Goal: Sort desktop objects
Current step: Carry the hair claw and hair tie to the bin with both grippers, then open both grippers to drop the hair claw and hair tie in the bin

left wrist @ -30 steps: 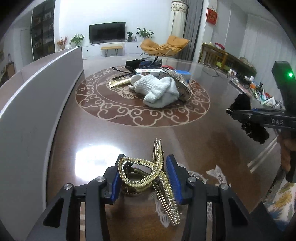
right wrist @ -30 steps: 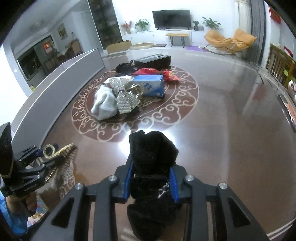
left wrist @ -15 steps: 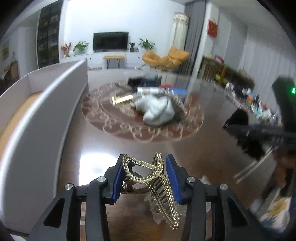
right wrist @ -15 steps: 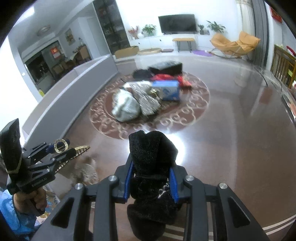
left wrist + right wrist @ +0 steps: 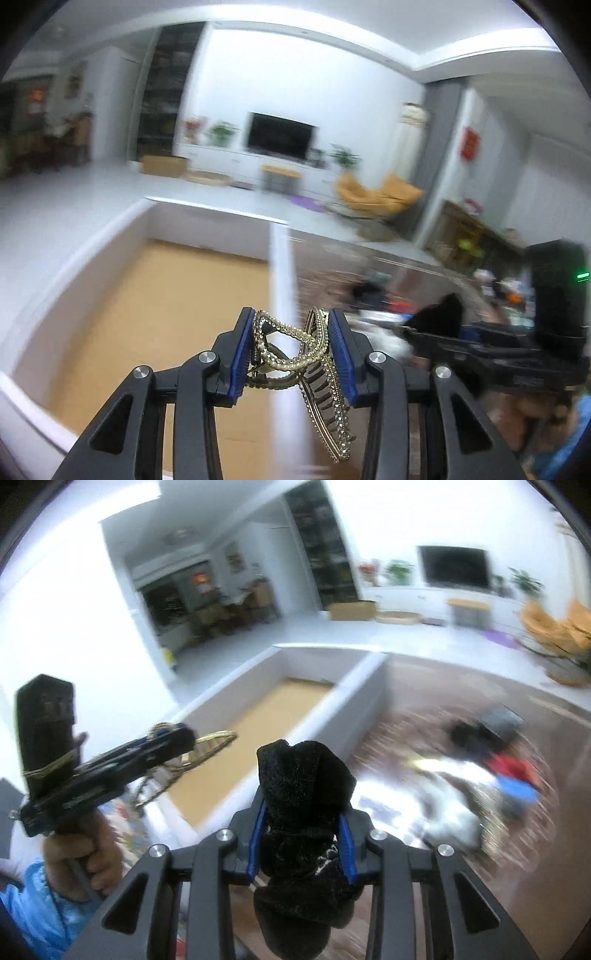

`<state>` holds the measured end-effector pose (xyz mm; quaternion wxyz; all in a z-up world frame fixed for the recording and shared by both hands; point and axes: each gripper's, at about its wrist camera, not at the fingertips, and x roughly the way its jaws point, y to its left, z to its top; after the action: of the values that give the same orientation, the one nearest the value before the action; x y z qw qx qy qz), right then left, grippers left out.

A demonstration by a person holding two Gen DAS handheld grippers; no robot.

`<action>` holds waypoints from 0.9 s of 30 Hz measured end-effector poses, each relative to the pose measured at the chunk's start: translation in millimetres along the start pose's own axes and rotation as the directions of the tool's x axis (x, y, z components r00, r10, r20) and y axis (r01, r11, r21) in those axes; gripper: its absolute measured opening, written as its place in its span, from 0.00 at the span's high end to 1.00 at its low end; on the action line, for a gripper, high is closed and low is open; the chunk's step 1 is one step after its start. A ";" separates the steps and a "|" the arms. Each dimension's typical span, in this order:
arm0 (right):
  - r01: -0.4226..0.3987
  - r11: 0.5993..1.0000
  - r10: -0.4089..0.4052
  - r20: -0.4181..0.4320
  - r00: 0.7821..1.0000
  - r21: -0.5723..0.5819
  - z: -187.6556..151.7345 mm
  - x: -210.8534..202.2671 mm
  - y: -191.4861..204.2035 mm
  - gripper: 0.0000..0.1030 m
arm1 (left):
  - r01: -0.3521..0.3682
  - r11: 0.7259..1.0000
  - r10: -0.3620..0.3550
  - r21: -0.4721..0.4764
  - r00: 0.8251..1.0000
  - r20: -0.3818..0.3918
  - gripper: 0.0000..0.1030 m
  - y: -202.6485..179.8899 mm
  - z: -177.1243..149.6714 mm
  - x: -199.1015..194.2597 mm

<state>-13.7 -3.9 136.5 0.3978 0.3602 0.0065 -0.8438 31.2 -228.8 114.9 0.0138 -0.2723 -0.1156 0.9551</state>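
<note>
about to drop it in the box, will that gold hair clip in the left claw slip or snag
The gold hair clip, pinched by its looped handles in the left claw, looks rigid and probably light. Its hanging toothed half may snag. The rhinestone surface likely grips the pads rather than slipping.

The left gripper clamped a gold rhinestone hair claw above a white-walled, tan-floored box; the background was blurred.
</note>
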 end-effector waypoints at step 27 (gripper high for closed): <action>0.035 0.970 -0.080 -0.182 0.980 -0.241 -10.9 190.2 99.5 0.20 | -0.336 0.809 0.538 0.483 0.754 -0.377 0.16 90.0 -42.1 129.3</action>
<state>-20.5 -195.4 39.2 0.4108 0.3888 0.1555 -0.8099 -53.5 -295.8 -7.2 -0.1319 -0.5199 0.1508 0.8304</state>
